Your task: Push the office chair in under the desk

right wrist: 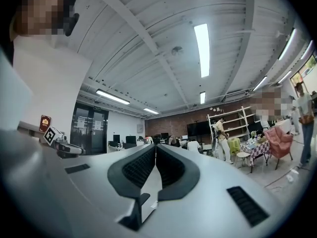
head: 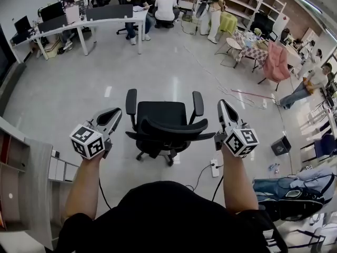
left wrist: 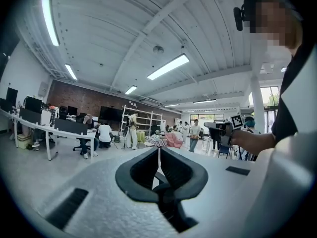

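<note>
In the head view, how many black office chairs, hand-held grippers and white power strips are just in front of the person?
Black mesh office chair: 1
Hand-held grey two-jaw grippers, left gripper and right gripper: 2
White power strip: 1
Total: 4

The black office chair (head: pixel 162 121) has a matt, cloth-like seat and smooth plastic armrests. The pale grey floor (head: pixel 68 94) is smooth and glossy. The left gripper (left wrist: pixel 158 149) and right gripper (right wrist: pixel 155 146) have matt, fine-grained grey plastic shells. The black fingers (right wrist: pixel 137 167) are ribbed.
</note>
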A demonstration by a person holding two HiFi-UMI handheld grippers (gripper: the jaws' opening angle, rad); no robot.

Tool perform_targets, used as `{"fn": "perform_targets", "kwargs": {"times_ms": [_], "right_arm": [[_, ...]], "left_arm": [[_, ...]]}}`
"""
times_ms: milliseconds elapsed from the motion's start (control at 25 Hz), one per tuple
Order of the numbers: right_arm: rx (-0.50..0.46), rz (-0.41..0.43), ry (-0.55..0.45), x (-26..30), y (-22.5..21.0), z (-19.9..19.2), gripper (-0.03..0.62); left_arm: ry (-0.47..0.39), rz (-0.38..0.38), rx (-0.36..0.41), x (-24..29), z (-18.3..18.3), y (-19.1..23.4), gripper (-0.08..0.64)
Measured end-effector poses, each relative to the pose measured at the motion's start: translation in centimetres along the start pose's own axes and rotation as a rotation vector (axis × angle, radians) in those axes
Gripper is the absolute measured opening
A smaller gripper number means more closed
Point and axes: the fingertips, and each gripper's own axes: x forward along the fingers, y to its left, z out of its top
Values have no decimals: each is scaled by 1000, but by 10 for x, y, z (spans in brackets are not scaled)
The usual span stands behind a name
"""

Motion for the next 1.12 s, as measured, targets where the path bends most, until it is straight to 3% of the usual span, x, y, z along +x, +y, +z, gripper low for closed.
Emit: {"fn": "perform_targets", "kwargs": {"times_ms": [320,600,880,1120], "right_arm": [[10,8,-10,-4,-37,10,11],[7,13,37,-5,-57,2,11],[-18,37,168,8,-70,-21,11],[-109,55,278,15,-73,-42,18]], "left_arm": [[36,49,28,19,-7,-16,26],[95,104,58,23,-22,-12,26],[199,142,108,31,-39,-7,26],[330,110,190,43,-62,-9,28]]}}
